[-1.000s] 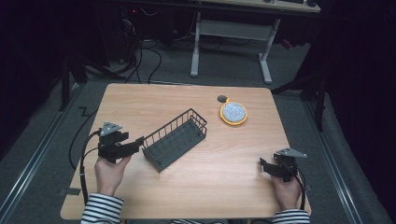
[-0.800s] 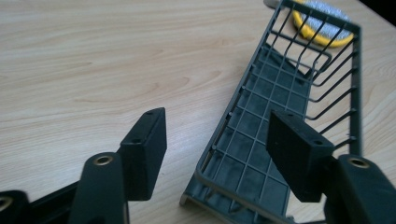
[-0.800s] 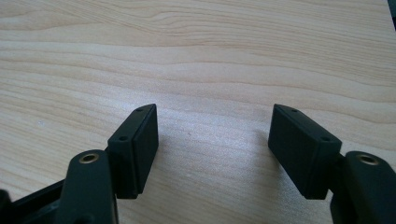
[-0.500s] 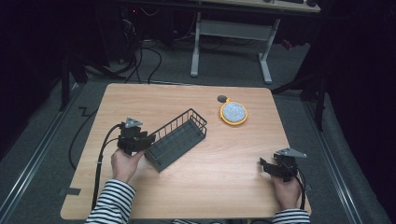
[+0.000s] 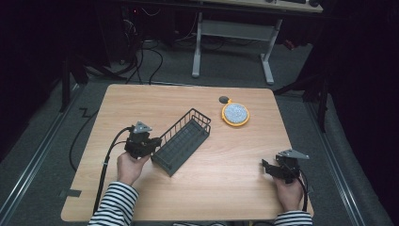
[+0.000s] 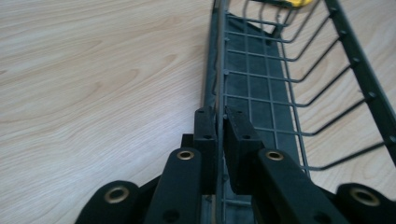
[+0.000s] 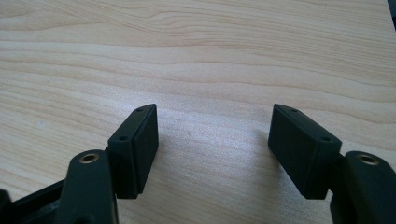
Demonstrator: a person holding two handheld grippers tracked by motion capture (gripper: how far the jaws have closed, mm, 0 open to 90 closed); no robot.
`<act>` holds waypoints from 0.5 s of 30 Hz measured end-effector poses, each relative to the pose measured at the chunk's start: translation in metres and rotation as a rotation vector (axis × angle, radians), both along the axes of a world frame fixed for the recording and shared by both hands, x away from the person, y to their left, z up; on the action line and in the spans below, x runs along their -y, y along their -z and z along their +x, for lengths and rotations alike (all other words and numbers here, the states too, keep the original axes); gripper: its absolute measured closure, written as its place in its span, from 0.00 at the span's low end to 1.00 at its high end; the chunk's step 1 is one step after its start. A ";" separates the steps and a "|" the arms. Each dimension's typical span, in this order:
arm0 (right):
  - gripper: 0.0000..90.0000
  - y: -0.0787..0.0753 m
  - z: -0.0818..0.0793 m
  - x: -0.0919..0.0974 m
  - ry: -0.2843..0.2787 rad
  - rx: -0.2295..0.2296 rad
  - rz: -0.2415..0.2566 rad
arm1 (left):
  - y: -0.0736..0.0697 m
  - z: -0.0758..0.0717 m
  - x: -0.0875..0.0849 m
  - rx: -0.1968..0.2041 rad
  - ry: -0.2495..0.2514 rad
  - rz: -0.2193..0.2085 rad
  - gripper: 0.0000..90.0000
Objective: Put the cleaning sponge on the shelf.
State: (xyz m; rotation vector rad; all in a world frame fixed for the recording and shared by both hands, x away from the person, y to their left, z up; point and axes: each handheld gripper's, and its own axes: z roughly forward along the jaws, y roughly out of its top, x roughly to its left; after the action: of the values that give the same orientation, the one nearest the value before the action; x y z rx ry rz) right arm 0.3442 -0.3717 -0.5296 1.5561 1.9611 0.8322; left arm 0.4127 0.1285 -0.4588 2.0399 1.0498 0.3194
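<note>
Lying at an angle near the middle of the pale wooden table (image 5: 155, 101): a dark grey wire basket, long and rectangular, with an open grid wall and a solid dark floor (image 5: 182, 140). Sitting with its near end toward the left hand (image 5: 130, 168) and its far end pointing toward the back right of the tabletop.

Clamping onto the basket's near long wall: the left gripper (image 6: 218, 122), its two black jaws having just been closing, now pressed almost together with the thin wire rim (image 6: 219, 60) pinched between the pads. Compared with a second ago, sitting farther in toward the basket and lower, no longer apart from it. Judging from this: grasp now made, basket ready for lifting or dragging, though not yet raised off the wood.

Resting well apart at the right front of the table: the right gripper (image 7: 212, 140), jaws standing wide with nothing between them, bare wood grain beneath.

Lying beyond the basket's far end: a round yellow-rimmed disc with a speckled grey-white centre (image 5: 235, 113), and just behind it a small dark round object (image 5: 224, 99), too small for identifying.

Showing no readable brand, label or writing anywhere.
</note>
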 end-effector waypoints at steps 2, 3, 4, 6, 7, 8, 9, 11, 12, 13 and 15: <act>0.37 0.000 0.000 0.000 0.000 0.000 0.000 | 0.001 -0.001 0.003 0.004 0.019 -0.007 0.95; 0.37 0.000 0.000 0.000 0.000 0.000 0.000 | 0.001 -0.002 0.004 0.007 0.022 -0.009 0.95; 0.37 0.000 0.000 0.000 0.000 0.000 0.000 | 0.001 -0.002 0.005 0.010 0.024 -0.010 0.95; 0.37 0.000 0.000 0.000 0.000 0.000 0.000 | 0.002 -0.002 0.007 0.011 0.032 -0.018 0.95; 0.37 0.000 0.000 0.000 0.000 0.000 0.000 | 0.002 -0.001 0.007 0.009 0.033 -0.020 0.95; 0.37 0.000 0.000 0.000 0.000 0.000 0.000 | 0.002 -0.001 0.008 0.009 0.035 -0.023 0.95; 0.37 0.000 0.000 0.000 0.000 0.000 -0.001 | 0.002 -0.001 0.009 0.011 0.039 -0.022 0.95; 0.37 0.000 0.000 0.000 0.000 0.000 -0.001 | 0.003 -0.002 0.012 0.017 0.046 -0.026 0.95; 0.37 0.000 0.000 0.000 0.000 0.000 -0.001 | 0.003 -0.002 0.013 0.018 0.050 -0.030 0.95; 0.37 0.000 0.000 0.000 -0.001 0.000 -0.002 | 0.003 -0.002 0.015 0.016 0.052 -0.035 0.95; 0.37 0.000 0.000 0.000 -0.001 0.001 -0.004 | 0.003 -0.002 0.017 0.018 0.062 -0.035 0.95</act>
State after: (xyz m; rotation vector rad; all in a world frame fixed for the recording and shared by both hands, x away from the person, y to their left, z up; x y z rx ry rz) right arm 0.3443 -0.3715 -0.5296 1.5527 1.9622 0.8284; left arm 0.4109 0.1111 -0.4622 2.0303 0.9723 0.2846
